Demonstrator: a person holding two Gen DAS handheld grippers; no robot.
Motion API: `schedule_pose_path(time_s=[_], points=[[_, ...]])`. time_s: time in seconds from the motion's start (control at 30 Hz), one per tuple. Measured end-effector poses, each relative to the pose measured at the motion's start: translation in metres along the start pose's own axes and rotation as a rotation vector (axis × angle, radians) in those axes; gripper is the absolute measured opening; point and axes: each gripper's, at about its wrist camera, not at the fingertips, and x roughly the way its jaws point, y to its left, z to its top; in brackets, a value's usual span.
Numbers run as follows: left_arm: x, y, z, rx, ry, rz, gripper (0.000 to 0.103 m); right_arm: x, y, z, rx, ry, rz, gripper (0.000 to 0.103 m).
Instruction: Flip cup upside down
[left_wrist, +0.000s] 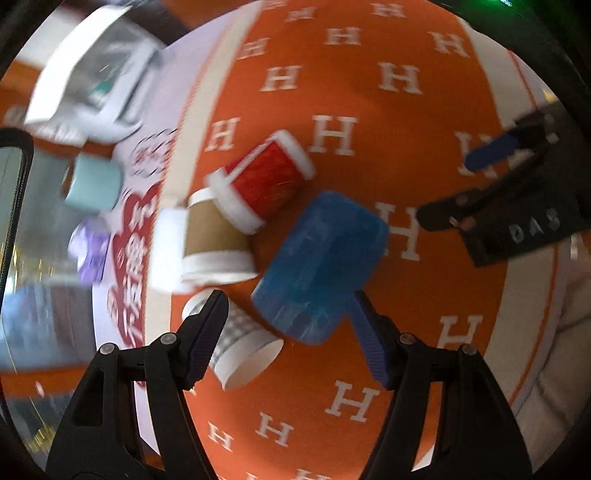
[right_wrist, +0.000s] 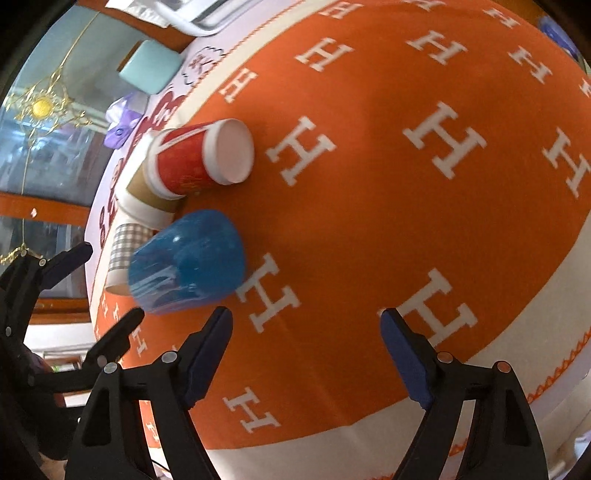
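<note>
Several cups stand on an orange cloth with white H letters (left_wrist: 369, 229). A blue translucent cup (left_wrist: 321, 266) stands bottom up nearest my left gripper (left_wrist: 288, 332), which is open and empty just below it. A red cup (left_wrist: 269, 181), a brown cup (left_wrist: 214, 240) and a grey checked cup (left_wrist: 240, 343) stand beside it. My right gripper (right_wrist: 306, 354) is open and empty over bare cloth, right of the blue cup (right_wrist: 188, 262). The red cup (right_wrist: 199, 158) stands bottom up. The right gripper also shows in the left wrist view (left_wrist: 480, 188).
A mint green box (left_wrist: 94, 184), a purple object (left_wrist: 90, 251) and a white tray-like container (left_wrist: 92, 70) sit past the cloth's edge on the left. The left gripper shows at the left edge of the right wrist view (right_wrist: 107, 291).
</note>
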Motion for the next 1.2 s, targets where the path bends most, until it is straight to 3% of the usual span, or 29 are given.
schedule_pose_path(time_s=[0.1,0.3,0.63,0.9,1.2], points=[[0.014,-0.007,0.009,0.074,0.023,-0.044,0.065,0.006,-0.005,0.001,0.026,0.002,-0.001,0.082],[0.045,-0.011,0.022,0.121,0.066,-0.112,0.066,0.006,-0.009,-0.001,0.028,-0.029,-0.006,0.081],[0.058,-0.011,0.031,0.092,0.022,-0.109,0.07,-0.003,-0.013,-0.011,0.03,-0.057,-0.019,0.078],[0.052,0.007,0.032,-0.08,0.07,-0.179,0.066,-0.023,-0.017,-0.016,0.01,-0.075,-0.002,0.076],[0.017,0.01,0.015,-0.367,0.168,-0.279,0.056,-0.054,-0.019,-0.023,-0.041,-0.09,0.027,0.076]])
